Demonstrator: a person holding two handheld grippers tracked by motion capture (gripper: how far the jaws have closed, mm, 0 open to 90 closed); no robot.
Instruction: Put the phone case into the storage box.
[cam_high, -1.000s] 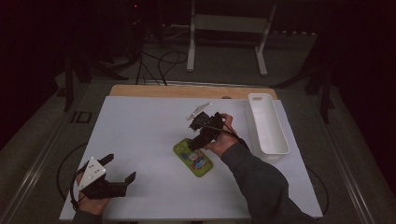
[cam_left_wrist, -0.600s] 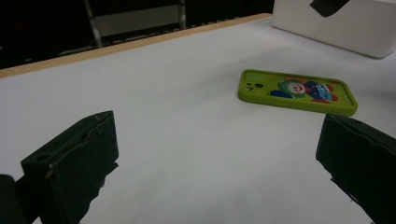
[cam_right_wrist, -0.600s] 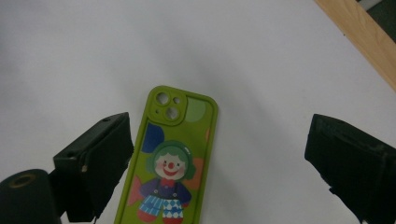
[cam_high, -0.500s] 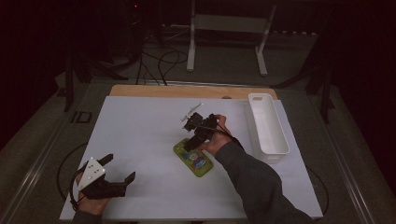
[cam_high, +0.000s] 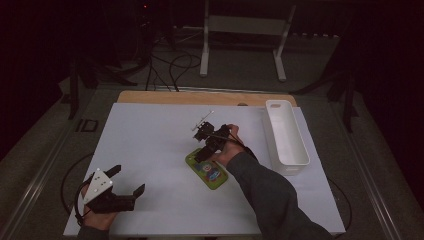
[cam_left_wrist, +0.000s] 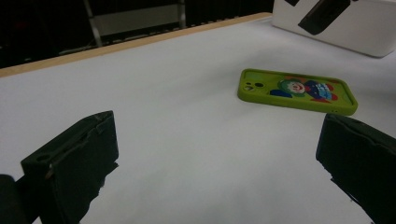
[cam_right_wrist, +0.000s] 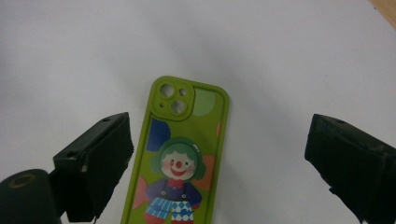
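Phone case (cam_right_wrist: 180, 154), lime green with a cartoon clown print and camera cutouts at one end, lies flat face-up on the white table cover (cam_high: 150, 140), roughly mid-table, slightly right of centre in the high view (cam_high: 208, 168). Right gripper (cam_high: 206, 145) hovers directly over it, jaws spread wide apart, nothing between them; in the right gripper view the case sits between the 2 black jaws, camera end pointing away, neither jaw touching it. Right hand (cam_high: 231, 150) grips the tool, grey sleeve (cam_high: 270, 200) running to the bottom edge. White oblong bin (cam_high: 286, 137) stands near the case, at the table's right side, apart from it. Left gripper (cam_high: 122, 186) rests at the near-left corner, well apart from the case, jaws open and empty; the left gripper view shows the case (cam_left_wrist: 297, 91) farther off, bin (cam_left_wrist: 345, 28) behind it.
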